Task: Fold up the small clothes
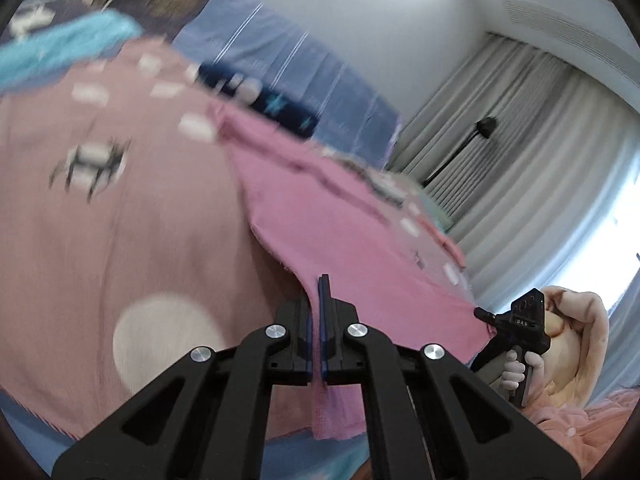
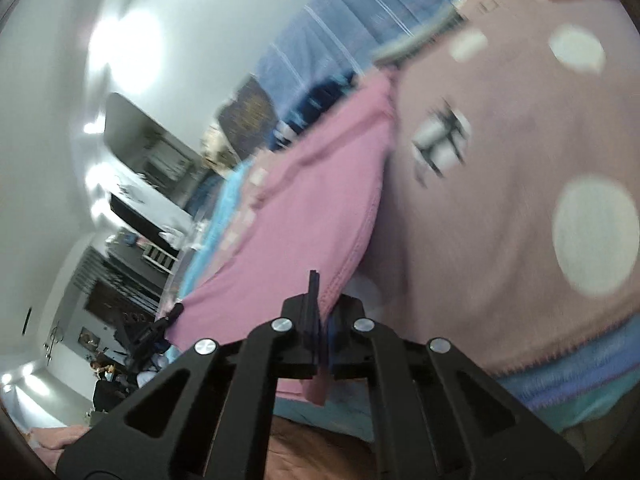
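The left gripper [image 1: 319, 300] is closed tight on an edge of the bright pink knitted cloth garment [image 1: 340, 248]; a strip of that cloth passes between its two black fingers with blue pads and hangs out below them. The right gripper [image 2: 320, 300] is closed in the same way on another edge of the same pink garment [image 2: 304, 208], and a small fold of cloth comes out under its fingers. In the left wrist view the right gripper [image 1: 480, 314] is also seen at the right side, with its tip touching the far right corner of the garment, and a gloved hand [image 1: 516, 372] holds its black handle. In the right wrist view the tip of the left gripper [image 2: 176, 312] touches the left corner of the garment. So the garment is held between the two grippers along one edge and it spreads away from them over a large dusty-pink blanket with white dots and small dark drawings [image 1: 120, 220]. This blanket lies on a bed with a blue striped sheet [image 1: 272, 44]. Beyond the garment, a light blue fluffy cloth [image 1: 60, 52] and a dark navy cloth with pale marks [image 1: 260, 100] lie on the bed. Grey curtains [image 1: 520, 152] hang at the right. Both pictures are blurred, so the small details of the cloth cannot be told.
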Tool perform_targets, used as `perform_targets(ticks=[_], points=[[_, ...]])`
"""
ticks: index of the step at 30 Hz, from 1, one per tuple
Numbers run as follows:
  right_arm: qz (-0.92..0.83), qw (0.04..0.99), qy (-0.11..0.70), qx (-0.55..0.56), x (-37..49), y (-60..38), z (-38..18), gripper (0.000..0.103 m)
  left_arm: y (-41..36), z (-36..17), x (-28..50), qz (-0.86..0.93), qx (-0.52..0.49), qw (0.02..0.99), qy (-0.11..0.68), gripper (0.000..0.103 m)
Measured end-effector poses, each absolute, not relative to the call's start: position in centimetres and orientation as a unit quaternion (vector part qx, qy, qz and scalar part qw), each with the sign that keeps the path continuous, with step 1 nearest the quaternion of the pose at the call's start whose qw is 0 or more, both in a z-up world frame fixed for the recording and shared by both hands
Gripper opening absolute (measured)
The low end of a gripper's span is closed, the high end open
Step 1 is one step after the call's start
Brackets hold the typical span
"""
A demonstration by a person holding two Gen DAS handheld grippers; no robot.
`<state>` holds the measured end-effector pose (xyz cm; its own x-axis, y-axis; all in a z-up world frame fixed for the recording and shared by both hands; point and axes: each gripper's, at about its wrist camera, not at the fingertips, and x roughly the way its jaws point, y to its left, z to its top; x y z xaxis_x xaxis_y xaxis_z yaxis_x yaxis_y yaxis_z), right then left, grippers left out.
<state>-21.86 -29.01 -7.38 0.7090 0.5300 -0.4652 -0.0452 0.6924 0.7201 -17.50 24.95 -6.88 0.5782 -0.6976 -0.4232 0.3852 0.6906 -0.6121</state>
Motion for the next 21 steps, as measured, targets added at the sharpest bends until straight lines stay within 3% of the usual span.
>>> perform_targets(ticks=[2, 6, 11, 13, 14, 16, 21], points=[[0.156, 0.844, 0.366, 0.359, -22.0, -28.7, -9.1, 0.003, 24.5, -8.1, -17.4, -0.307, -0.225, 0.854, 0.354, 0.003], [0.150, 0.847, 0.382, 0.339, -22.5, -28.2, -10.0, 0.008, 24.0, -9.3, -18.1, -0.298, -0.210, 0.851, 0.379, 0.036], [0.150, 0.842, 0.397, 0.333, -23.3, -28.3, -10.7, 0.017, 23.9, -9.9, -18.7, -0.313, -0.204, 0.842, 0.390, 0.040], [0.155, 0.839, 0.402, 0.333, -23.3, -28.1, -10.9, 0.015, 24.1, -10.1, -18.6, -0.317, -0.214, 0.835, 0.396, 0.040], [0.157, 0.839, 0.403, 0.331, -23.3, -28.0, -11.1, 0.008, 24.3, -10.2, -18.6, -0.319, -0.219, 0.833, 0.397, 0.035], [0.164, 0.840, 0.394, 0.334, -23.2, -27.9, -10.8, 0.003, 24.4, -10.1, -18.7, -0.321, -0.226, 0.829, 0.399, 0.001], [0.202, 0.842, 0.313, 0.389, -23.3, -29.4, -7.5, 0.003, 25.0, -5.1, -19.1, -0.356, -0.263, 0.846, 0.298, 0.002]])
